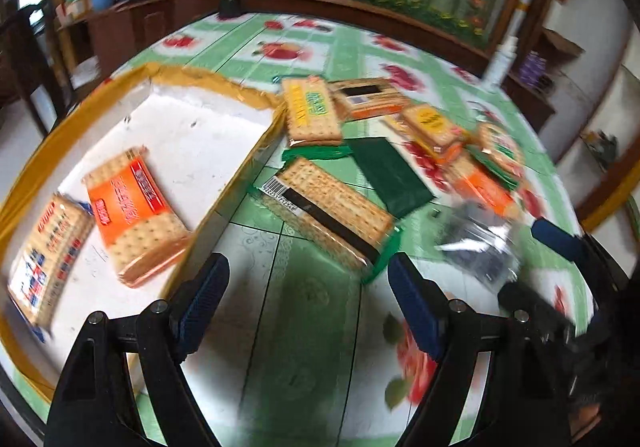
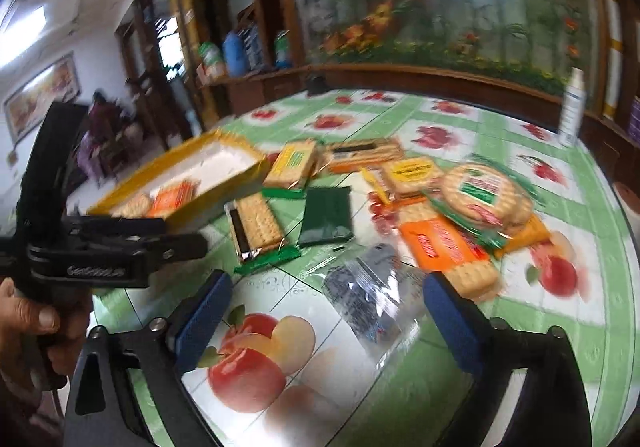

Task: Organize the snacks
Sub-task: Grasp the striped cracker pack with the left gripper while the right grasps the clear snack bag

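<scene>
My left gripper [image 1: 310, 303] hangs open and empty over the fruit-print tablecloth [image 1: 288, 347]. Just ahead of it lies a green-wrapped cracker pack [image 1: 328, 215], beside the yellow box [image 1: 224, 203]. That box holds an orange cracker pack [image 1: 136, 215] and a red-and-blue printed one [image 1: 44, 263]. My right gripper [image 2: 328, 323] is open around a clear, silvery packet [image 2: 368, 299] lying flat on the cloth, and its pads stand apart from it. The packet [image 1: 480, 247] and the right gripper [image 1: 532, 267] also show blurred in the left wrist view. In the right wrist view a hand [image 2: 32, 323] holds the left gripper [image 2: 196, 243].
Several more snacks lie mid-table: a dark green packet [image 2: 326, 217], a yellow-and-green labelled pack [image 2: 294, 163], a yellow-labelled pack [image 2: 412, 173], round crackers [image 2: 484, 195] and an orange pack [image 2: 448, 247]. A white bottle [image 2: 572, 107] stands at the far right edge. Wooden shelves rise behind.
</scene>
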A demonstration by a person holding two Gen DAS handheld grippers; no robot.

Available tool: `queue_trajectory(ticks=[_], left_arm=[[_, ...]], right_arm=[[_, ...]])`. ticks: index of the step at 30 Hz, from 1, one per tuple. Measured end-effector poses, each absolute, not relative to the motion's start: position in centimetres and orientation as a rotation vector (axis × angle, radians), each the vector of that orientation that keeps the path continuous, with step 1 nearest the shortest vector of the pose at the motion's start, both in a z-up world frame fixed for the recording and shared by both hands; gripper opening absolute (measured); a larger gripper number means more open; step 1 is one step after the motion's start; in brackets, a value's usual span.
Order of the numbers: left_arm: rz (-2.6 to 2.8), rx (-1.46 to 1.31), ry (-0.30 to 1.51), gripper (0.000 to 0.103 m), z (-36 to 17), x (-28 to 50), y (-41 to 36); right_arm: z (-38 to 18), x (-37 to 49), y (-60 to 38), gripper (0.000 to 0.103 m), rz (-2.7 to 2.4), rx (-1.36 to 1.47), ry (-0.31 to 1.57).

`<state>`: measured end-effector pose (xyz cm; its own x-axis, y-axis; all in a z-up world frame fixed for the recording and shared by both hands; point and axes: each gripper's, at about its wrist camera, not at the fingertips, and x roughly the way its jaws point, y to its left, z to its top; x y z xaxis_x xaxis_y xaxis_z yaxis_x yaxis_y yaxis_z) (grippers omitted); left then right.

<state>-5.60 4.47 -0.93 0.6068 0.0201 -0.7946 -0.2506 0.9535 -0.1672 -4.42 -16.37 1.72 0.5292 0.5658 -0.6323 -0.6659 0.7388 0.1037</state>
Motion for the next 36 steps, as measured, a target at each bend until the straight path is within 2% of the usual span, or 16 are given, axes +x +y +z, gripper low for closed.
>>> queue_trajectory(ticks=[12, 17, 20, 24, 27, 28, 30, 33, 36], left_arm=[[0.305, -0.501, 0.974, 0.082, -2.7, -1.4, 5.2], [0.384, -0.505, 0.967, 0.084, -3.1, 0.2, 4.8], [0.425, -0.457, 0.991, 0.088, -3.5, 1.1, 4.1], [0.402, -0.373, 0.999, 0.088, -3.7, 1.7, 2.8], [0.329, -0.293, 0.983, 0.088, -3.9, 1.6, 2.3], [0.311, -0.276, 0.982, 0.088, -4.0, 1.5, 2.3], [0.263, -0.244, 0.972, 0.075, -3.9, 1.2, 2.4], [0.206, -0.216, 0.963, 0.064, -3.6, 1.2, 2.7], [0.167, -0.203, 0.952, 0.056, -3.4, 0.6, 2.9]], right_arm=[[-0.6, -0.9, -13.9, 0.092, 0.831, -0.326, 0.776], [-1.0, -0.6, -13.7, 0.092, 0.842, -0.333, 0.789], [-1.2, 0.0, -13.9, 0.085, 0.833, -0.322, 0.811], [-2.1, 0.5, -14.0, 0.065, 0.827, -0.321, 0.862], [-2.2, 0.1, -14.0, 0.065, 0.836, -0.323, 0.867], [-2.2, 0.0, -13.9, 0.065, 0.835, -0.325, 0.868], [-2.1, -0.3, -14.1, 0.065, 0.829, -0.315, 0.87], [-2.1, -0.5, -14.4, 0.064, 0.83, -0.29, 0.885], [-2.0, -1.1, -14.6, 0.063, 0.816, -0.283, 0.883]])
